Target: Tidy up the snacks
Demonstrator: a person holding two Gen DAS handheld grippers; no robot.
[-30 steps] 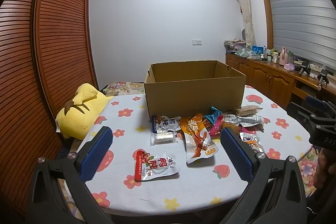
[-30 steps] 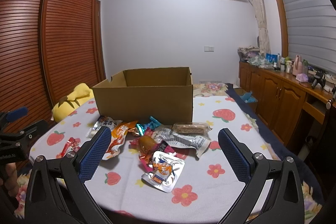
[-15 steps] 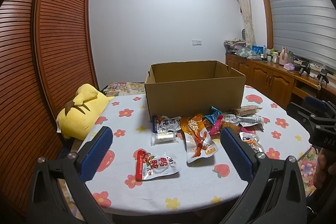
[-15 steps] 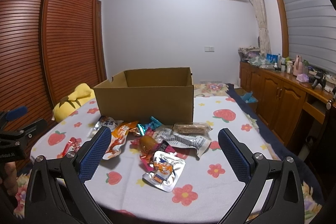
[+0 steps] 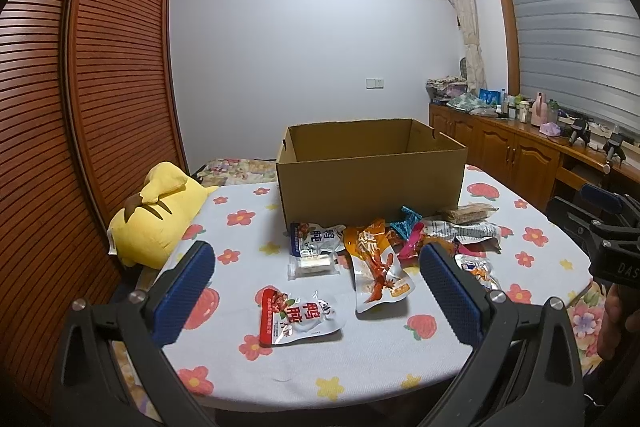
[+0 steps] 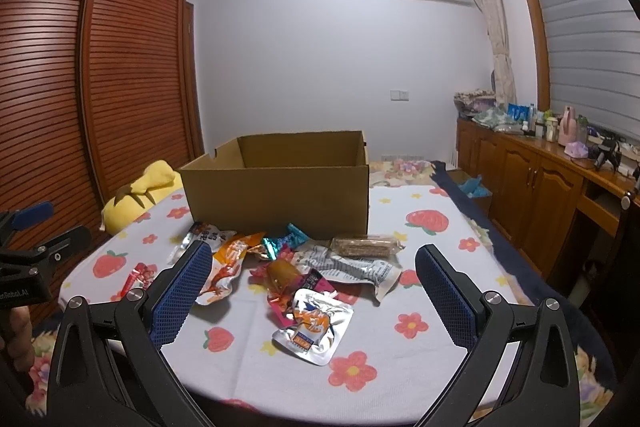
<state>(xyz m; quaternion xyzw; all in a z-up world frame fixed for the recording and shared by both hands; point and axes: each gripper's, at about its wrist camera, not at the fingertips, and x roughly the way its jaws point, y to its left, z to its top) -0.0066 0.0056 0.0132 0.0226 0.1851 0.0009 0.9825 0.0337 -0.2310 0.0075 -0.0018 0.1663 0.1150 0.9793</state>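
An open cardboard box (image 5: 372, 179) (image 6: 280, 191) stands on the flowered tablecloth (image 5: 360, 359). Loose snack packets lie in front of it: a red and white pouch (image 5: 298, 315), an orange pouch (image 5: 378, 267), a small clear packet (image 5: 314, 265), a silver pouch (image 6: 314, 323), a brown bar (image 6: 366, 245), a grey and white packet (image 6: 352, 267). My left gripper (image 5: 316, 293) hovers open at the near edge, above the red and white pouch. My right gripper (image 6: 312, 293) is open too, over the silver pouch. Neither holds anything.
A yellow plush toy (image 5: 156, 215) lies at the table's left edge beside slatted wooden wardrobe doors (image 5: 100, 107). A wooden sideboard (image 6: 540, 195) with bottles and clutter runs along the right wall. The other gripper shows at each view's side edge.
Almost nothing has moved; both views drift very slightly and the snacks and box stay where they were.
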